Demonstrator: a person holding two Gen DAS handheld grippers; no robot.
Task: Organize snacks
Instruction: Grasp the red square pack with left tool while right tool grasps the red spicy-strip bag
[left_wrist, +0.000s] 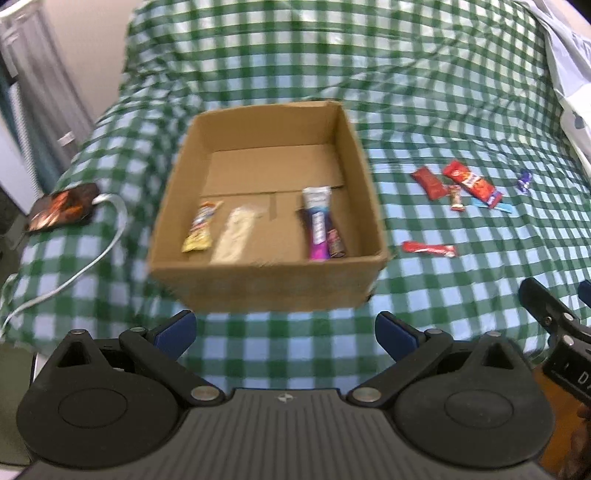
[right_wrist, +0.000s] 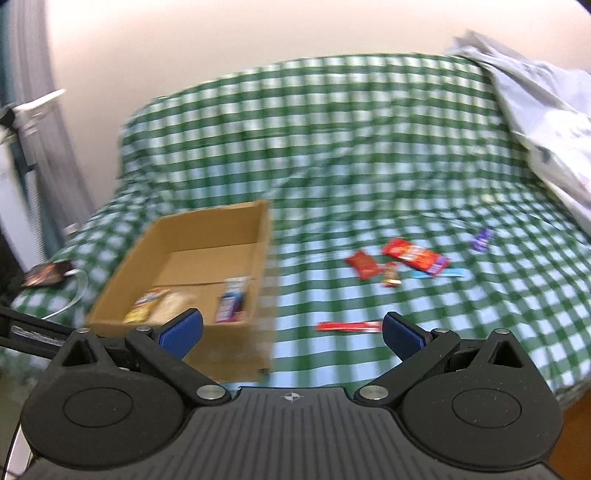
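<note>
An open cardboard box (left_wrist: 266, 284) (right_wrist: 184, 221) sits on a green checked cover. Inside lie a yellow snack pack (left_wrist: 201, 230), a pale clear-wrapped pack (left_wrist: 236, 236), a purple-and-white bar (left_wrist: 317, 221) and a small dark bar (left_wrist: 336, 242). To the box's right lie loose snacks: a red stick (left_wrist: 430, 249) (right_wrist: 349, 326), a red packet (left_wrist: 428, 182) (right_wrist: 364, 264), a red-and-blue bar (left_wrist: 471, 182) (right_wrist: 415, 256), a small candy (left_wrist: 457, 197) (right_wrist: 391, 275) and a purple candy (left_wrist: 523, 180) (right_wrist: 482, 239). My left gripper (left_wrist: 286, 336) is open, empty, short of the box. My right gripper (right_wrist: 291, 334) is open and empty too.
The checked cover (left_wrist: 443, 295) drapes a sofa-like seat with a back. A dark packet (left_wrist: 62, 206) and a white cable (left_wrist: 92, 254) lie at the left edge. A grey-white plastic bag (right_wrist: 546, 122) rests at the far right. The right gripper's body (left_wrist: 554, 325) shows at the left view's right edge.
</note>
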